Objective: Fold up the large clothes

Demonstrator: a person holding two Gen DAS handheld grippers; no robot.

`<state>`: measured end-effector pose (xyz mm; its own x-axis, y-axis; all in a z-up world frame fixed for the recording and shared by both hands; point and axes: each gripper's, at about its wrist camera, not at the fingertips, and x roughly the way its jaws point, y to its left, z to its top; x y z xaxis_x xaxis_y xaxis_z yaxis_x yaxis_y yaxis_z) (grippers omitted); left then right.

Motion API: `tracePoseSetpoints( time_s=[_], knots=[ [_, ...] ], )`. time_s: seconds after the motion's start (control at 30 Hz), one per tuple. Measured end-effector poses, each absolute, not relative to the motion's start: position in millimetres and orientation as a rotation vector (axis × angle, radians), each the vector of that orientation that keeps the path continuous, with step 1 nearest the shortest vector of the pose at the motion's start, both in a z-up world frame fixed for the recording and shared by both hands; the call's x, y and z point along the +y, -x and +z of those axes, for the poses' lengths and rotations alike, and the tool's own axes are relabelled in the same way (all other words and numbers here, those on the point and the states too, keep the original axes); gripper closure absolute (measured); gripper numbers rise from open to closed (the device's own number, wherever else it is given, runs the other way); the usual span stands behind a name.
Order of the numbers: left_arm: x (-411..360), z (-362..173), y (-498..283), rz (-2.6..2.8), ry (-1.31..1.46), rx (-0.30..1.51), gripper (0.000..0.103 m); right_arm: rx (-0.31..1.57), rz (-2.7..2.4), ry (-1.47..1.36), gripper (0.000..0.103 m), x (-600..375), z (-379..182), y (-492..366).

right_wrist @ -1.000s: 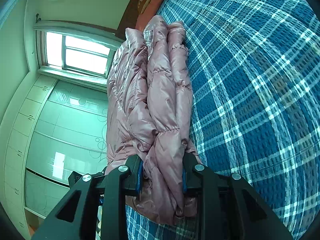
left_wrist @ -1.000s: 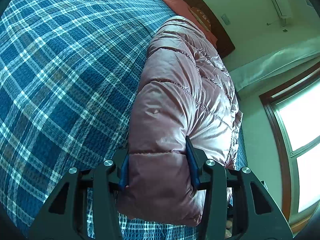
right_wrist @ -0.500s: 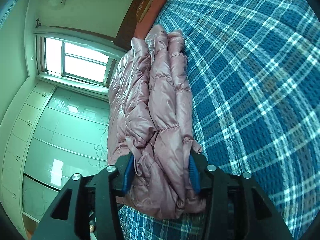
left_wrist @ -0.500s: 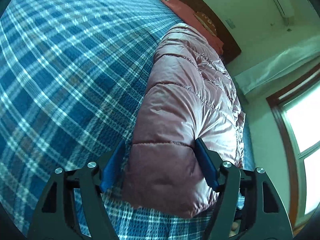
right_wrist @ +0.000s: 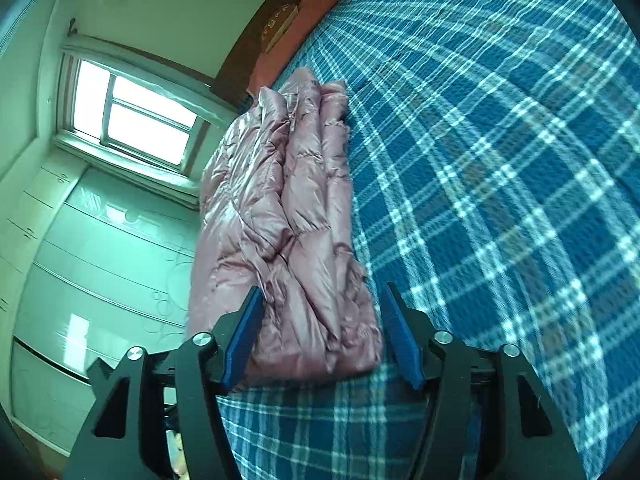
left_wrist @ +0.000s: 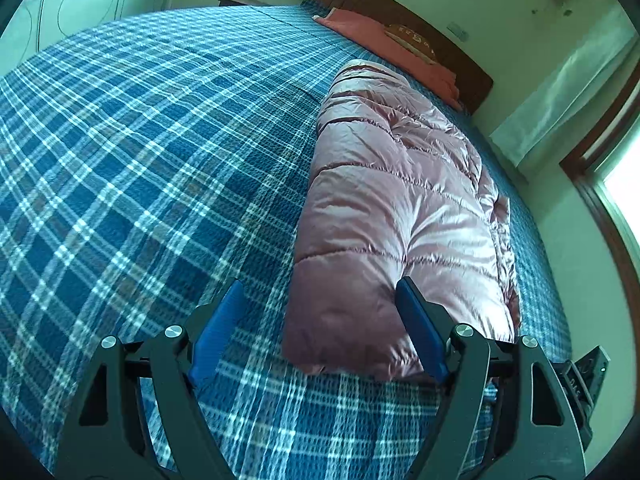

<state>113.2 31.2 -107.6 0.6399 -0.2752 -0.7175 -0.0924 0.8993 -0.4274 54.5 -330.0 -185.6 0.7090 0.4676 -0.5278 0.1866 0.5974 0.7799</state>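
Both our grippers, left gripper [left_wrist: 320,332] and right gripper [right_wrist: 324,340], have fingers spread; the jacket [left_wrist: 400,200] stretches lengthwise ahead of us on the bed [left_wrist: 140,160].

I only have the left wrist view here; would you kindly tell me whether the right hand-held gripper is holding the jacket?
Observer: No, the right hand-held gripper is open, its fingers either side of the pink jacket end.
Operator: Thank you. How does that end look?
Observer: It shows several stacked puffy layers, so the jacket is folded lengthwise.
Operator: What is beside it there?
Observer: A pale wardrobe with glossy doors, below the window.
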Motion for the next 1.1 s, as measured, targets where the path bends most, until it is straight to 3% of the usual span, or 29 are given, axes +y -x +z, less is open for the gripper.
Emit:
tracePoseSetpoints(
  time_s=[0.67,0.73,0.8,1.1],
  knots=[
    [21,-86,-42,-0.023,0.237,0.824,0.014,0.867,0.067,-0.597,0.037,-289,-162,18],
    [20,-79,-35,-0.013,0.22,0.803,0.013,0.862,0.052,-0.541,0.036,-279,-153,22],
    [18,-70,-27,-0.002,0.196,0.772,0.011,0.847,0.029,-0.484,0.029,-270,-142,27],
    [14,-24,-4,0.041,0.122,0.656,0.007,0.748,-0.03,-0.324,0.028,-241,-90,41]
  ],
)
